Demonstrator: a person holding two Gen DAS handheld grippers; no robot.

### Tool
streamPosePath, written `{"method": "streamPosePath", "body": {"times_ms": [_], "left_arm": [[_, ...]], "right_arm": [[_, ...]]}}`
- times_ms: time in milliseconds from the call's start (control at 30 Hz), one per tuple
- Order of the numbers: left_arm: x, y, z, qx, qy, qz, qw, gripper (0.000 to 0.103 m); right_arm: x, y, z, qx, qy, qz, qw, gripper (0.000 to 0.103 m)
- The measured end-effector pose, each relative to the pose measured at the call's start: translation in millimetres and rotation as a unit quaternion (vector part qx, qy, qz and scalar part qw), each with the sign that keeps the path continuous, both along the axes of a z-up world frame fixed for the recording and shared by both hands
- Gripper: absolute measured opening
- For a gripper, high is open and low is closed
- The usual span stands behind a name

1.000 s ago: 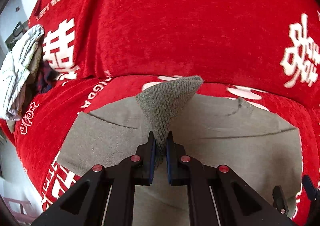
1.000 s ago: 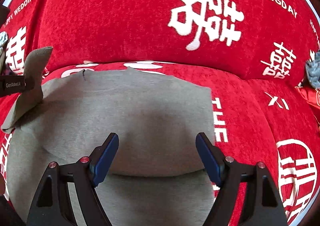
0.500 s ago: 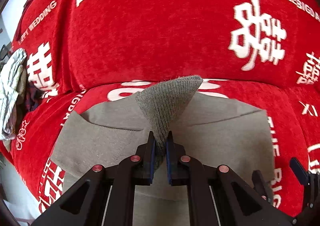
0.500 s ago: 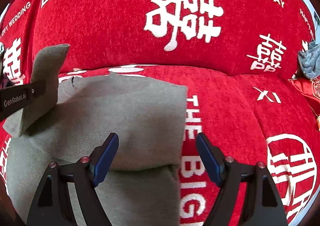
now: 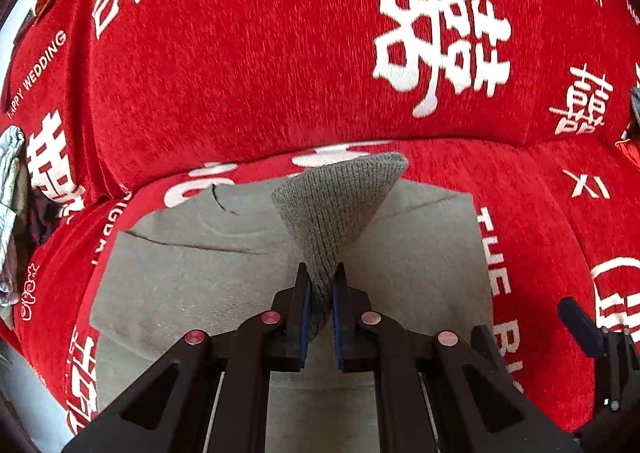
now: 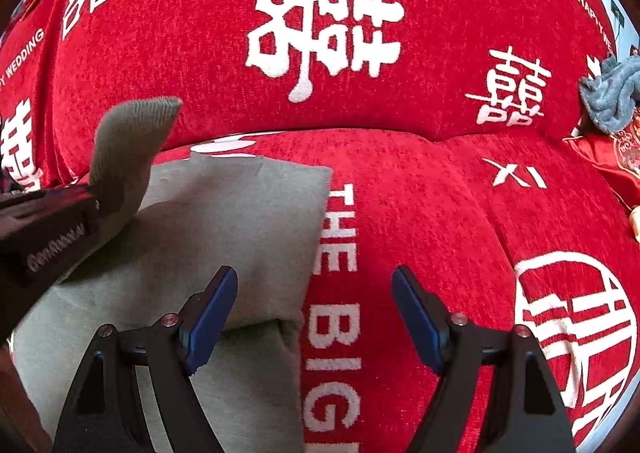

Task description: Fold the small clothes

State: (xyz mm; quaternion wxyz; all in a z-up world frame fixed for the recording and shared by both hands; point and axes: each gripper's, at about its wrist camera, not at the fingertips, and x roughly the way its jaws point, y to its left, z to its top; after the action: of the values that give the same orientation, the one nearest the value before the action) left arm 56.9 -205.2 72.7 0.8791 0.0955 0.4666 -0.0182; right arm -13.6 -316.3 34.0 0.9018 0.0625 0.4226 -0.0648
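The grey garment (image 5: 224, 285) lies spread flat on the seat of the red sofa cover (image 5: 248, 65), its far edge close to the crease where seat meets backrest; the left gripper (image 5: 320, 293) has its blue pads pinched tight on a ribbed cuff (image 5: 340, 205) of that garment, and the cuff stands up from the cloth in a fan between the jaws. From the right wrist view the same cuff (image 6: 132, 137) rises over the garment's (image 6: 236, 221) left part, with the left gripper's black body beside it; the right gripper (image 6: 316, 313) hovers with fingers spread wide, nothing between them; one pad sits over the garment's right edge, the other over bare red fabric with white lettering. The garment's right edge runs alongside the letters "THE BIG"; a fold line crosses it near the right gripper. A blue-grey cloth (image 6: 612, 93) sits far right of the garment, up on the backrest; a pale crumpled cloth (image 5: 10, 189) lies far left.
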Motion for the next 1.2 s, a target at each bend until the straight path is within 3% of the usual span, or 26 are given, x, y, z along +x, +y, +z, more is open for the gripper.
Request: {"method": "streamPosePath", "body": {"times_ms": [133, 400, 700, 867, 1100, 1200], "left_arm": [[0.4, -2.7, -7.8, -0.007, 0.013, -0.003, 0.9999, 0.010], [-19.3, -28.0, -2.1, -0.002, -0.002, -0.061, 0.9982, 0.010], [-23.6, -24.9, -21.5, -0.016, 0.029, -0.073, 0.9968, 0.010], [-24.6, -15.9, -19.7, -0.056, 0.034, -0.092, 0.9936, 0.010], [-13.3, 0.9, -33.1, -0.131, 0.093, -0.092, 0.9827, 0.012], [-4.0, 6.6, -44.4, -0.140, 0.140, -0.075, 0.9774, 0.050]], "right_arm": [[-2.9, -5.7, -3.2, 0.002, -0.001, -0.005, 1.000, 0.081], [-12.1, -16.7, -6.4, 0.005, -0.001, -0.018, 1.000, 0.081], [-13.8, -22.6, -11.0, -0.003, 0.007, -0.022, 1.000, 0.081], [-13.2, -20.0, -10.7, -0.002, 0.006, -0.023, 1.000, 0.081], [-14.1, -17.2, -6.2, -0.017, 0.007, -0.025, 1.000, 0.081], [-19.1, -25.2, -3.8, -0.018, 0.009, -0.044, 0.999, 0.081]]}}
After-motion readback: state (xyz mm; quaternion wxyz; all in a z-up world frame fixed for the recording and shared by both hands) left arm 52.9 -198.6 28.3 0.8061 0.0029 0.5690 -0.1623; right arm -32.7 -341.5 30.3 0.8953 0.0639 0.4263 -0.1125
